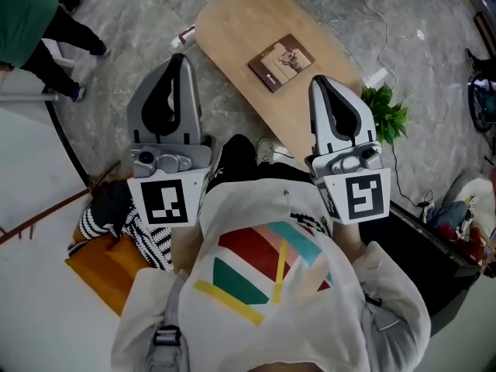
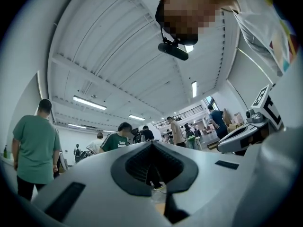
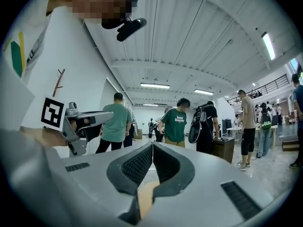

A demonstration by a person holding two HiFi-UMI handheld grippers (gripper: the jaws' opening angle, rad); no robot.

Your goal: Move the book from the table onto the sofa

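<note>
1. Book. I see the book [image 1: 281, 62] lying flat on the table [image 1: 232, 22], cover up and set askew to the table's long axis. The cover is brown with a paler picture on it. It is the only thing resting on the light wooden top. Nothing touches it.

2. Grippers. In the head view both grippers sit on my near side of the book, and the book lies beyond their tips, apart from both.
- The left gripper [image 1: 180, 59] is over the grey floor [image 1: 132, 37], just beside the table's left edge. In the left gripper view [image 2: 152, 143] its jaws are together, pad against pad, with nothing between them.
- The right gripper [image 1: 318, 82] has its tip over the table's near right edge. In the right gripper view [image 3: 152, 144] its jaws are likewise together and carry nothing.
- Each gripper shows its marker cube toward me: left cube [image 1: 164, 200], right cube [image 1: 360, 196].

3. Surroundings.
- A green plant [image 1: 385, 113] stands on the floor just beside the table's right edge. I cannot tell what holds it.
- At lower left a black-and-white striped cloth [image 1: 147, 235] lies on an orange cushion [image 1: 101, 273].
- A person in a green shirt [image 1: 27, 14] stands at upper left, well apart from the table.
- Both gripper views look out level across a hall, with several people standing in the distance.
</note>
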